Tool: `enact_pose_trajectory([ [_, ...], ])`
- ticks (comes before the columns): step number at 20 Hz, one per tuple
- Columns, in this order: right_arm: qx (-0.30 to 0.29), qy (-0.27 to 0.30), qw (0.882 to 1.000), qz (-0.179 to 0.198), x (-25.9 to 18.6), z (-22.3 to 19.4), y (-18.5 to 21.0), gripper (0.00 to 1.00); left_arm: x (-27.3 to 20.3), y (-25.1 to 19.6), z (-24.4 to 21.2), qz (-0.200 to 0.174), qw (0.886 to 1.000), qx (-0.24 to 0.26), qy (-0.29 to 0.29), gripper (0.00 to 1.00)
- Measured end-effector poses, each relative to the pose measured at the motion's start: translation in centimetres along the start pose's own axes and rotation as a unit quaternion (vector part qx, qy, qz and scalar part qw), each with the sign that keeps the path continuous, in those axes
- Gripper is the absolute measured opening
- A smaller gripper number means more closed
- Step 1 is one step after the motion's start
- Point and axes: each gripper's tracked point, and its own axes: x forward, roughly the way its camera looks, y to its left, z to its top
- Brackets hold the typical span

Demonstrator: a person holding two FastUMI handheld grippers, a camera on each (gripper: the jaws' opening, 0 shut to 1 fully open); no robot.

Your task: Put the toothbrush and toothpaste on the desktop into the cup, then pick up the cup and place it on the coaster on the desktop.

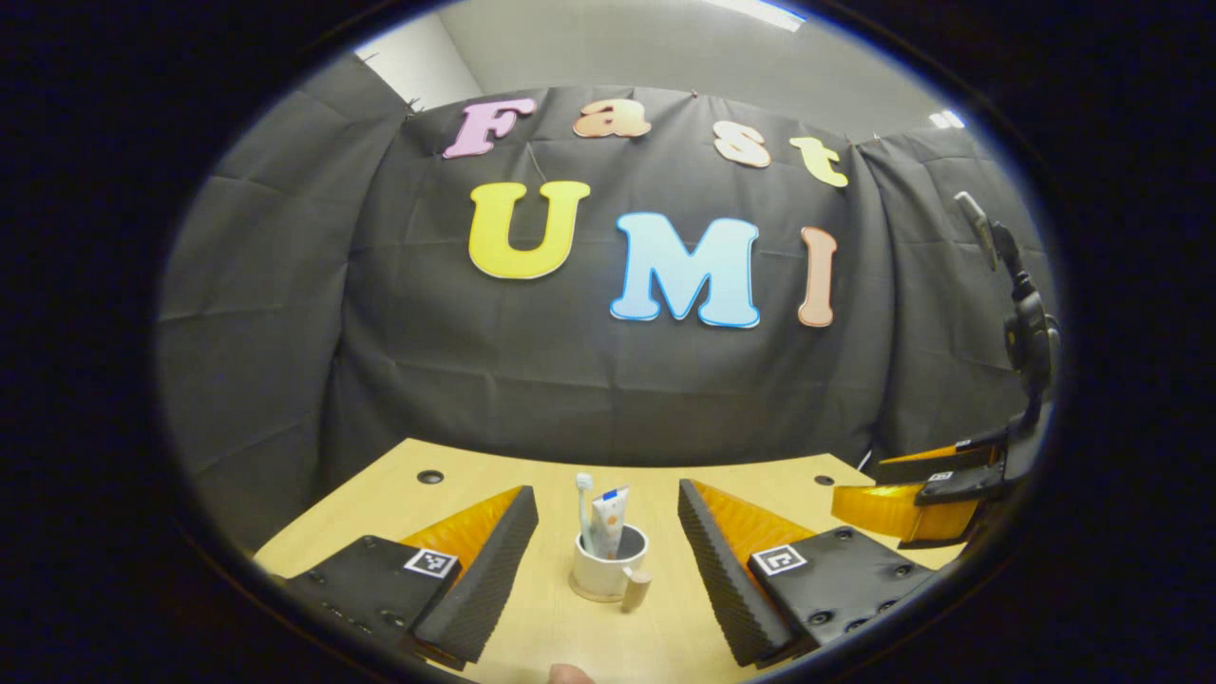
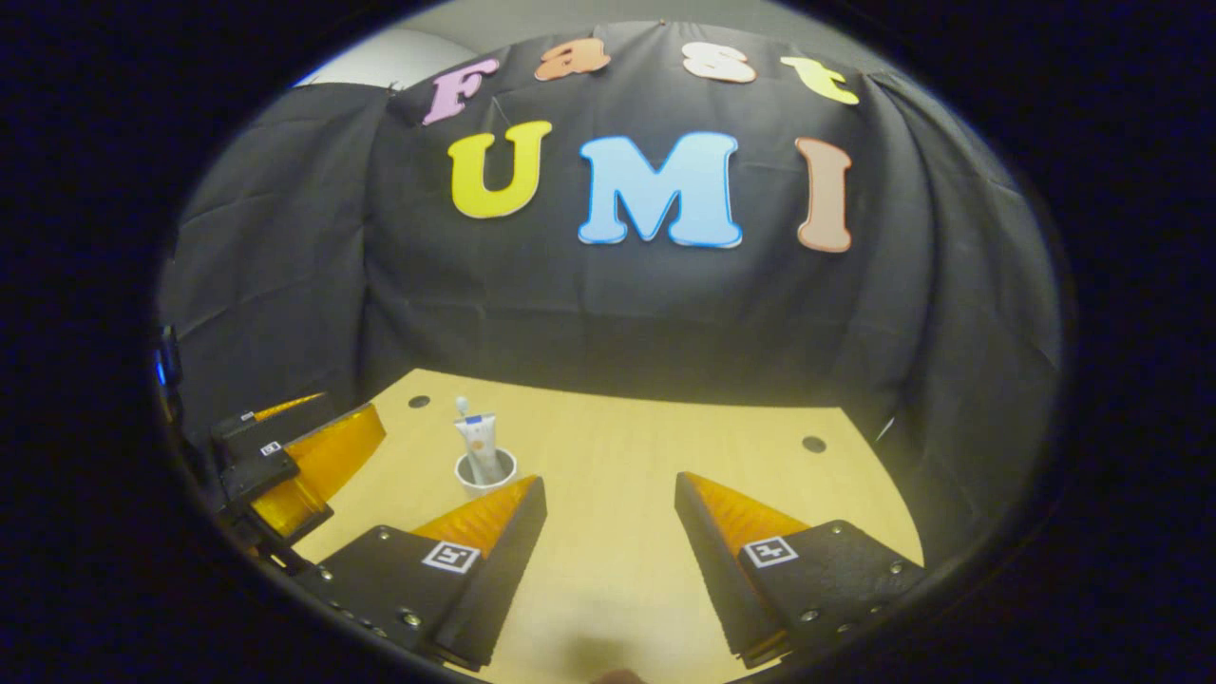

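Observation:
A white cup (image 1: 608, 568) with a wooden handle stands on the wooden desktop (image 1: 380, 503), with a white toothbrush (image 1: 583, 503) and a toothpaste tube (image 1: 609, 522) upright inside it. My left gripper (image 1: 608, 527) is open, its fingers wide apart on either side of the cup without touching it. In the right gripper view the same cup (image 2: 485, 471) sits just beyond my left finger, holding the toothpaste tube (image 2: 478, 443) and the toothbrush (image 2: 462, 407). My right gripper (image 2: 610, 503) is open above bare desktop, to the right of the cup.
The right gripper (image 1: 912, 494) shows at the right edge of the left gripper view; the left gripper (image 2: 294, 461) shows at the left edge of the right gripper view. Round cable holes (image 1: 429, 476) (image 2: 812, 444) mark the desk's far corners. Black cloth closes the back.

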Motion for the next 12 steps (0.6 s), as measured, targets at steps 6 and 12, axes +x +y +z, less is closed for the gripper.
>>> enact_pose_trajectory([
  [6,-0.023,-0.113,0.993,-0.020,-3.0,3.7,-0.5,0.84,-1.9,-0.9,1.4,0.012,1.000,0.003,-0.022,0.96],
  [12,-0.024,-0.141,0.989,-0.023,-3.5,5.2,-0.6,0.85,-4.0,-1.9,2.7,0.022,0.999,0.007,-0.044,0.96],
])
